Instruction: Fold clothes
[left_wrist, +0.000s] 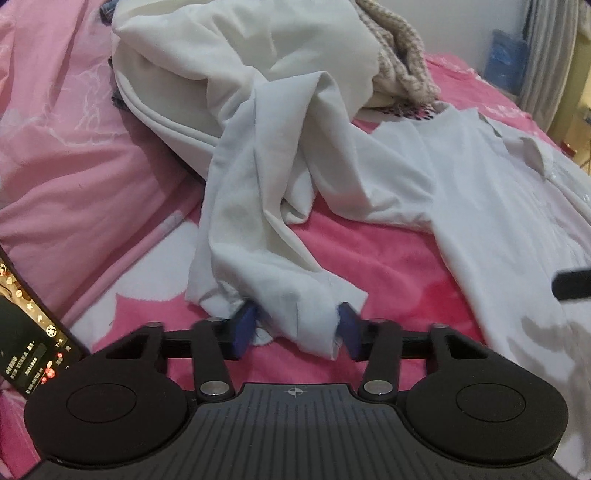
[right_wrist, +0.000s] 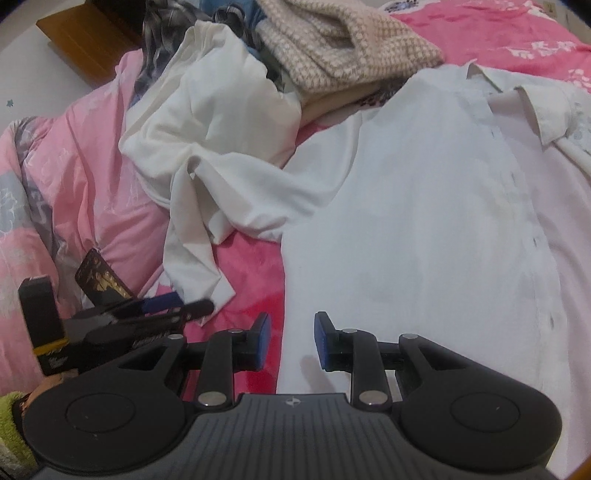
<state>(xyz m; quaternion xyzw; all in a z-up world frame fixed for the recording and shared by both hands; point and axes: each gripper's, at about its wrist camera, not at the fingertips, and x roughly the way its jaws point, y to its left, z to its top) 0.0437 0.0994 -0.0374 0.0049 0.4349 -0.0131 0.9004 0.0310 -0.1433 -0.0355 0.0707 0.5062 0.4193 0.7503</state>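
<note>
A white button-up shirt (right_wrist: 424, 221) lies spread flat on the pink blanket, collar at the far right. Its long left sleeve (left_wrist: 255, 206) runs from the shirt's shoulder toward me. The cuff (left_wrist: 295, 317) lies loose between the blue pads of my left gripper (left_wrist: 297, 326), which stands open around it. My right gripper (right_wrist: 291, 339) is open low over the shirt's left edge, one pad over the blanket and one over the cloth. In the right wrist view the left gripper (right_wrist: 177, 306) shows at the left by the cuff (right_wrist: 207, 291). A dark finger of the right gripper (left_wrist: 572, 284) pokes in at the left wrist view's right edge.
A cream garment (left_wrist: 221, 62) and a beige knit sweater (right_wrist: 332, 40) are heaped behind the shirt. A pale pink quilt (left_wrist: 66, 147) bulges at the left. A phone with a lit screen (left_wrist: 26, 332) lies at the blanket's left. A brown box (right_wrist: 85, 37) stands far left.
</note>
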